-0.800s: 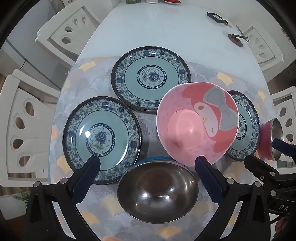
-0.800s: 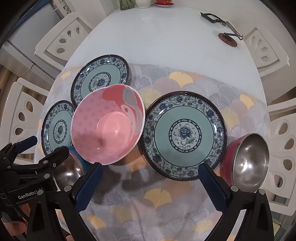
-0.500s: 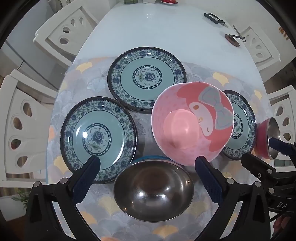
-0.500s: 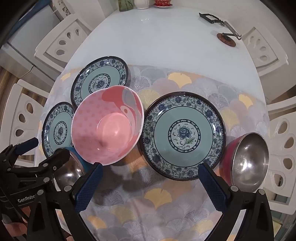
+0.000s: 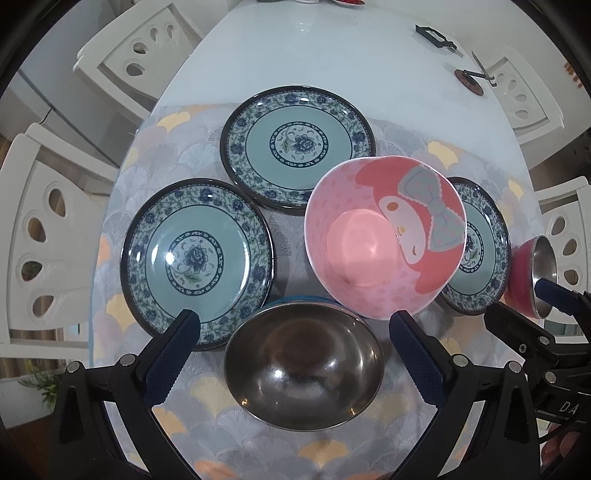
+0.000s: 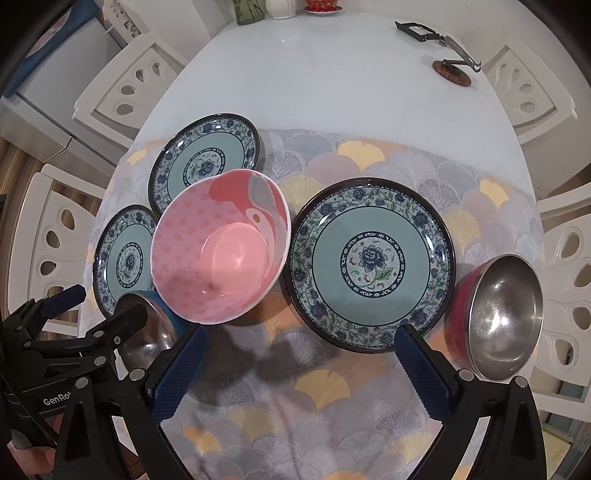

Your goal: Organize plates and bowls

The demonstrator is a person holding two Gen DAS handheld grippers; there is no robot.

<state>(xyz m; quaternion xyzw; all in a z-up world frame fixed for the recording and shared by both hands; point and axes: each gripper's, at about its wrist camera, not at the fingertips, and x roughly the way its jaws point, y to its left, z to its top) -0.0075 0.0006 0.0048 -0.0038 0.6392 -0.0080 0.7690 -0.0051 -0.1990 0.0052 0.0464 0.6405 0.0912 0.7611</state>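
Three teal floral plates lie on the patterned mat: one at the left, one further back, one at the right, partly hidden behind the pink bowl in the left wrist view. A pink cartoon bowl stands between them. A blue-sided steel bowl sits between my left gripper's open jaws. A red-sided steel bowl stands at the right edge. My right gripper is open and empty above the mat, in front of the right plate.
White chairs surround the oval white table. A black stand with a round base lies at the far right of the table. Jars and a red dish stand at the far end.
Both views have shifted slightly; the dishes sit a little lower and left in the left wrist view. No dish has moved on the mat. Both grippers stay open.
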